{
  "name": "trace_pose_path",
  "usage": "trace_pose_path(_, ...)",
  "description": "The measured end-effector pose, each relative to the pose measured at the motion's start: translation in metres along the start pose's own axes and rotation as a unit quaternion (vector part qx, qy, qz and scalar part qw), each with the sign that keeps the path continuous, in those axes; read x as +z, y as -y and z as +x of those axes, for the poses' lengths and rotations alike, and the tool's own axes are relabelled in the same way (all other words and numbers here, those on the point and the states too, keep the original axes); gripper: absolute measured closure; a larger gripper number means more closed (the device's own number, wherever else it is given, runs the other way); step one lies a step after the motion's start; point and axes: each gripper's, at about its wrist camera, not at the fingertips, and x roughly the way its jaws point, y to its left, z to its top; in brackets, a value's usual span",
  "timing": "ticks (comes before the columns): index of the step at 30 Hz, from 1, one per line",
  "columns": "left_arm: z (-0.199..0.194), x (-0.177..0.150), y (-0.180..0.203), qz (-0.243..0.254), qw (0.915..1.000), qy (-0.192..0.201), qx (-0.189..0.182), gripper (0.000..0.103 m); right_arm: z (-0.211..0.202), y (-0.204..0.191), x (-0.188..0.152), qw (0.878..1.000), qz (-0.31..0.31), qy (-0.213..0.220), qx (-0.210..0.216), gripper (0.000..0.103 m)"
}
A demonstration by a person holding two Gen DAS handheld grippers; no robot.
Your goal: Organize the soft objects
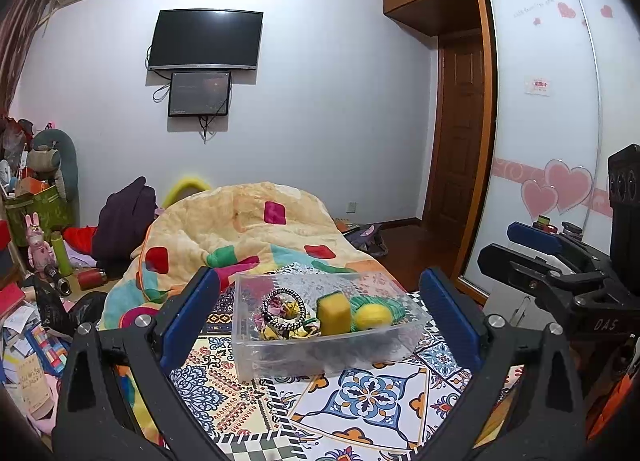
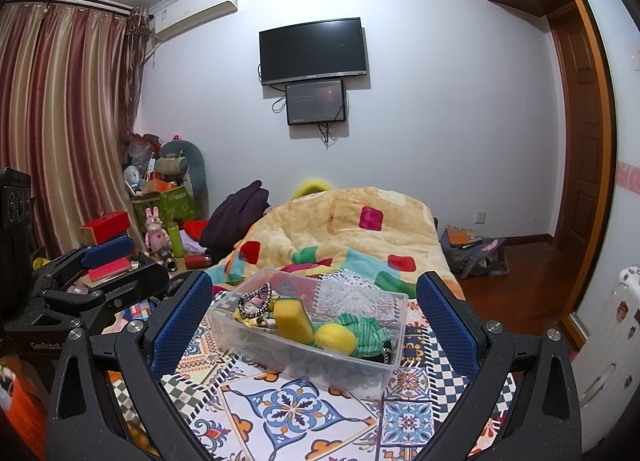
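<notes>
A clear plastic bin point(image 1: 248, 357) point(image 2: 388, 365) stands on the patterned cloth of the bed. It holds a yellow sponge point(image 1: 334, 312) point(image 2: 294, 321), a yellow ball point(image 1: 374, 316) point(image 2: 336, 338), a green striped cloth point(image 1: 390, 303) point(image 2: 366, 331) and black-and-white hair ties point(image 1: 285, 309) point(image 2: 254, 299). My left gripper point(image 1: 320, 307) is open and empty, with the bin between its blue pads and beyond them. My right gripper point(image 2: 316, 311) is open and empty, facing the bin the same way. Each gripper shows at the edge of the other's view.
A yellow patchwork quilt point(image 1: 248, 229) point(image 2: 352, 225) is heaped behind the bin. Boxes, bottles and toys point(image 2: 160, 229) clutter the floor at the left. A bag point(image 2: 476, 253) lies on the wood floor at the right. A wardrobe point(image 1: 544, 121) stands at the right.
</notes>
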Motion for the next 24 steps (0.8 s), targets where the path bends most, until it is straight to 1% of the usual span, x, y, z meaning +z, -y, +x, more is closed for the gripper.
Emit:
trace_pose_path(7, 0.0002, 0.0012, -0.0004, -0.001, 1.0, 0.001, 0.0, 0.001, -0.0001, 0.0, -0.0003, 1.0, 0.001, 0.0, 0.0, 0.001)
trace_pose_path(16, 0.002, 0.0012, -0.0049, -0.009, 0.9998, -0.008, -0.013, 0.001, -0.0006, -0.0032, -0.0001, 1.0, 0.002, 0.0, 0.001, 0.001)
trace_pose_path(24, 0.0028, -0.0012, -0.0047, -0.009, 0.9999, -0.009, -0.01, 0.0, 0.0004, -0.0017, -0.0029, 1.0, 0.005, -0.004, 0.004, 0.001)
